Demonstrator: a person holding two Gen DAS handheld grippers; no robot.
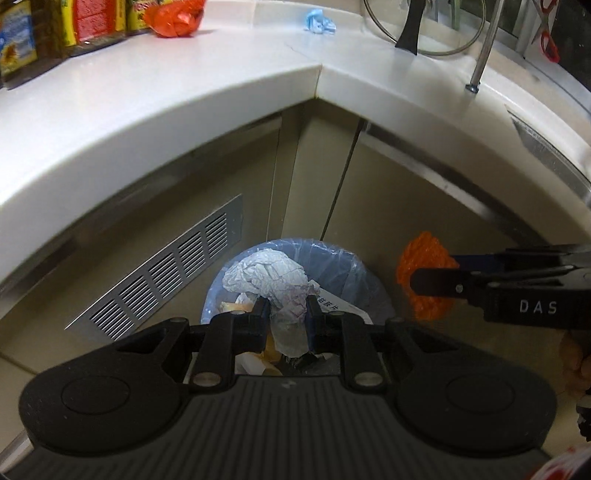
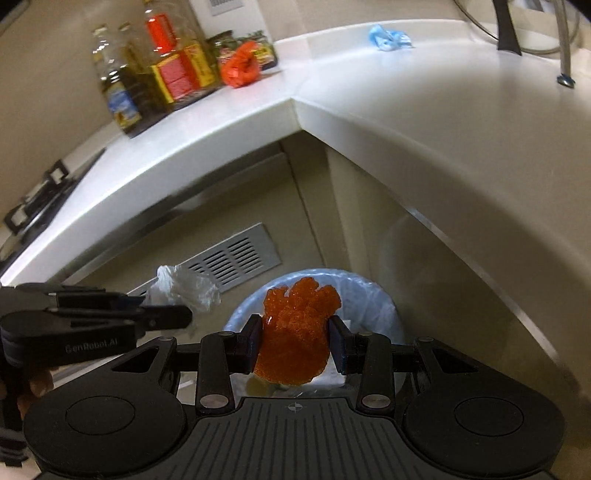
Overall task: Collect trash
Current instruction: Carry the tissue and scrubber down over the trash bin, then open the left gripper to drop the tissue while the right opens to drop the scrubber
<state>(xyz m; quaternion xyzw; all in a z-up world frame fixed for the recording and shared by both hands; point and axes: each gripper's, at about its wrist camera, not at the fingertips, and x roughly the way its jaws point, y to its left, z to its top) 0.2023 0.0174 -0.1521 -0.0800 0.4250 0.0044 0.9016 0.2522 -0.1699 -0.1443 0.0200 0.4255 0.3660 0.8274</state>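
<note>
My left gripper is shut on a crumpled whitish plastic wrapper, held over a bin lined with a pale blue bag and holding paper scraps. My right gripper is shut on a wad of orange mesh netting above the same bin. In the left wrist view the right gripper comes in from the right with the orange netting. In the right wrist view the left gripper enters from the left with the wrapper. On the white counter lie a red-orange plastic bag and a blue crumpled piece.
The bin stands on the floor in the inside corner of an L-shaped white counter, against beige cabinet doors with a metal vent grille. Oil bottles and jars line the counter's back. A glass lid and steel rod stand at right.
</note>
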